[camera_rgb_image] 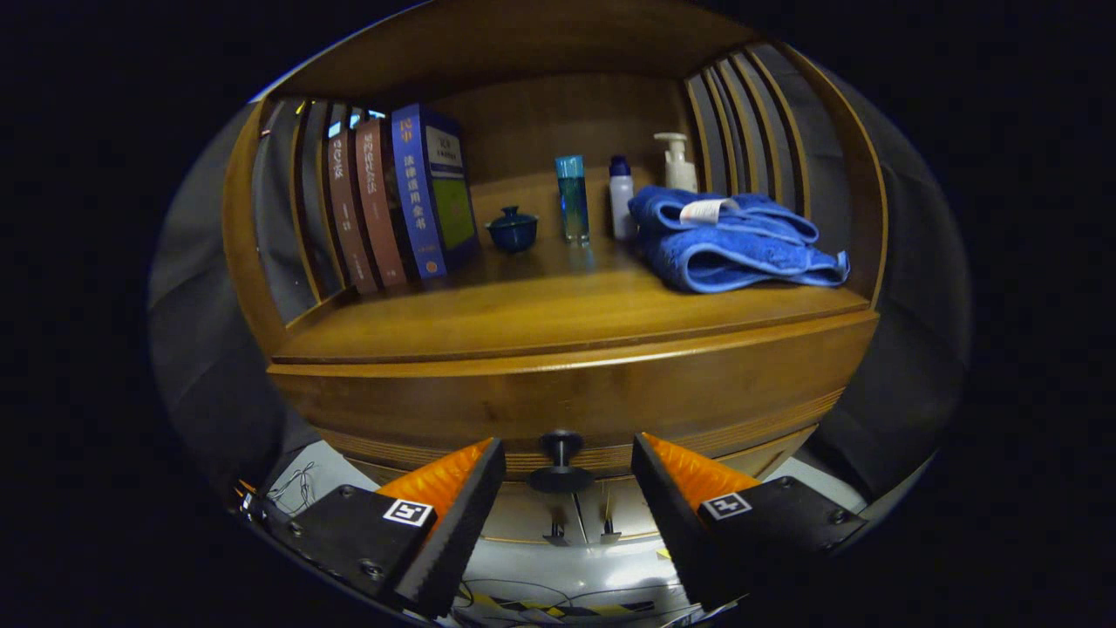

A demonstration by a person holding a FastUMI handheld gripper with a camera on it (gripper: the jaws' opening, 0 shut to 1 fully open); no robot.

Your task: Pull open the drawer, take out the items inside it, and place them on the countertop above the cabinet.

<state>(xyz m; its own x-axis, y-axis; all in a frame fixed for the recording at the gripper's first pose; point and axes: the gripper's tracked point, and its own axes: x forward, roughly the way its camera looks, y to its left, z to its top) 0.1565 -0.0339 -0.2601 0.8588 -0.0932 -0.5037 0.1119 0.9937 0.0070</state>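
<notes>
A wooden cabinet fills the gripper view, its drawer front (575,397) a curved band just below the countertop (558,318). A small dark round knob (561,453) sticks out of the drawer's lower middle. My gripper (568,458) is open, with one finger on each side of the knob and a gap between each finger and it. The drawer looks closed, so whatever lies inside is hidden.
On the countertop stand several books (392,205) at the left, a small dark blue lidded cup (513,228), a blue bottle (573,196), a white bottle (621,196), a pump bottle (676,161) and a folded blue towel (732,240). Slatted side walls close in the shelf. Cables lie on the floor below.
</notes>
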